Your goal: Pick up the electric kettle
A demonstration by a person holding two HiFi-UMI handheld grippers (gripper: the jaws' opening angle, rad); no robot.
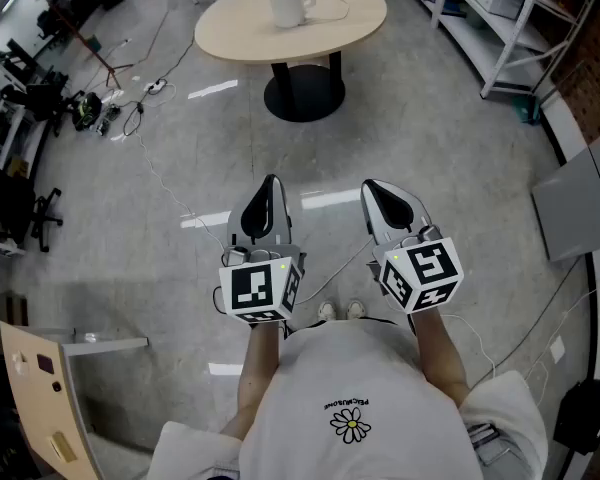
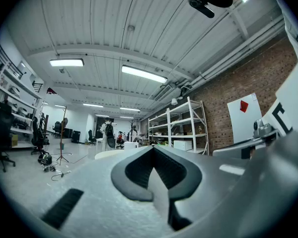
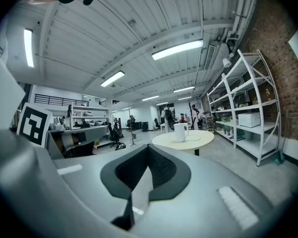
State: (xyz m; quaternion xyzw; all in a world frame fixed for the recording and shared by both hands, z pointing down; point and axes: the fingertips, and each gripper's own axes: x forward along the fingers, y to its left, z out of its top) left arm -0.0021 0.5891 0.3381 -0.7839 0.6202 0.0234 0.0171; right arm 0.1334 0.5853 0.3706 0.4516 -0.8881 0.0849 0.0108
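Observation:
A white electric kettle (image 1: pixel 288 0) stands on a round beige table (image 1: pixel 240 28) at the top of the head view, its cord lying beside it. In the right gripper view the kettle (image 3: pixel 181 132) shows small and far off on that table (image 3: pixel 198 142). My left gripper (image 1: pixel 269 188) and right gripper (image 1: pixel 375 190) hang side by side over the grey floor, well short of the table. Both are shut with nothing between the jaws. The left gripper (image 2: pixel 154 150) hides most of the table in its own view. The right gripper (image 3: pixel 149 148) points toward the table.
White metal shelving (image 1: pixel 500 18) runs along the right wall. Office chairs, tripods and cables (image 1: pixel 90 98) crowd the left side. A cable trails across the floor (image 1: pixel 170 193) toward me. A grey panel (image 1: pixel 580 203) stands at the right, a wooden board (image 1: pixel 40 398) at the lower left.

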